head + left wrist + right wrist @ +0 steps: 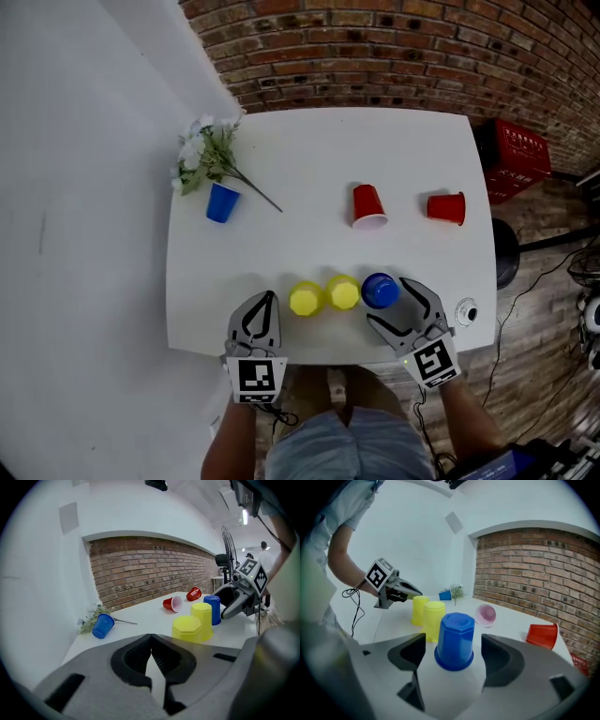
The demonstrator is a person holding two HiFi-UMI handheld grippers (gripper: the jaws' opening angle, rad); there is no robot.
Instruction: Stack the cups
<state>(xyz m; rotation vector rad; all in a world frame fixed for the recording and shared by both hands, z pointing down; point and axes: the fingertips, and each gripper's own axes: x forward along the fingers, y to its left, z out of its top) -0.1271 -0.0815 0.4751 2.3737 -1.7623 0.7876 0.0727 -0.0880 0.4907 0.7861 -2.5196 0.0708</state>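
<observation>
A blue cup (380, 291) stands upside down near the table's front edge, between the jaws of my right gripper (387, 302). In the right gripper view that blue cup (455, 639) has a gap on both sides, so the right gripper (453, 645) is open and not touching it. Left of it stand two upside-down yellow cups (343, 292) (306, 299). My left gripper (268, 298) is shut and empty just left of them; its jaws meet in the left gripper view (151, 643). Two red cups (368, 206) (446, 208) and another blue cup (221, 202) lie on their sides farther back.
A bunch of artificial flowers (206, 155) lies at the table's back left, touching the lying blue cup. A small round object (466, 311) sits at the table's front right corner. A red crate (514, 157) and cables are on the floor to the right. A brick wall (375, 47) stands behind the white table (309, 150).
</observation>
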